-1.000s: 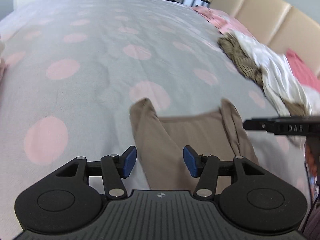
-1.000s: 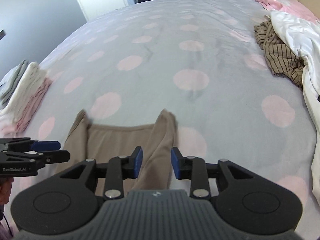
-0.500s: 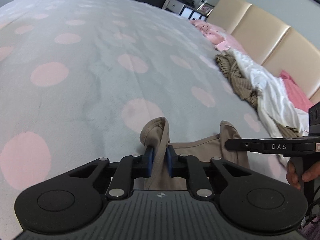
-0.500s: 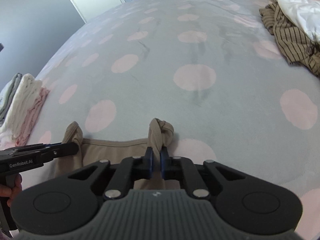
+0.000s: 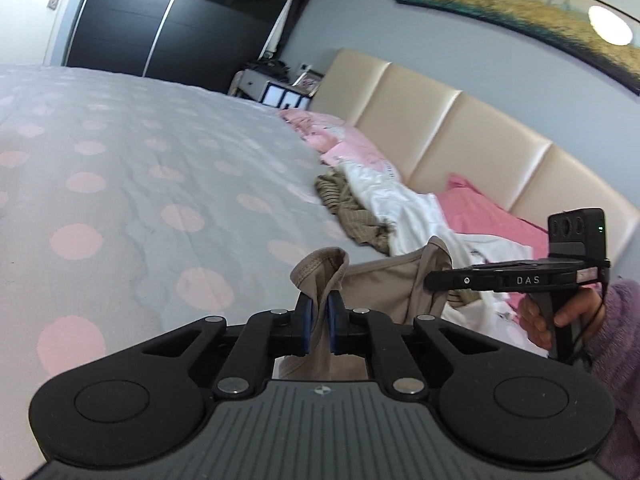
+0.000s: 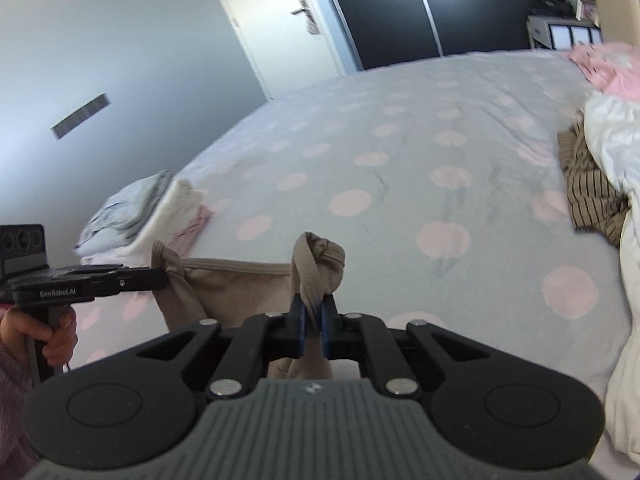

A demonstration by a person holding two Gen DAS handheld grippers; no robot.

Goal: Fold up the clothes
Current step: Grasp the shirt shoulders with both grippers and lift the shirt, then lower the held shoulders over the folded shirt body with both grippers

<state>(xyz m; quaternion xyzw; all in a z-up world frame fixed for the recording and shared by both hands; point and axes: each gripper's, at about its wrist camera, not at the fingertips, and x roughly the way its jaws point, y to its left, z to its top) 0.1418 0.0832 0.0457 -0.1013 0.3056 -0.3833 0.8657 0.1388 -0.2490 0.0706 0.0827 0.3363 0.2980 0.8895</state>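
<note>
So far we have both shoulder straps of the tan top [image 5: 384, 284] clamped, left gripper [image 5: 318, 320] and right gripper [image 6: 313, 322]; a folded stack [image 6: 140, 212] is done, and a heap [image 6: 592, 188] remains.

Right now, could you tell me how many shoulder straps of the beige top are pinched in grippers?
2: one strap in the left gripper, the other strap in the right gripper. Both belong to the beige top.

Left tongs [image 5: 317, 327], blue pads clamped on a strap of the taupe stretch-fabric garment [image 5: 384, 288]; right tongs [image 5: 434, 280] gripping its other strap; grey bedspread with pink dots [image 5: 140, 184] beneath; heap of striped brown and white clothes [image 5: 372, 208] beyond
</note>
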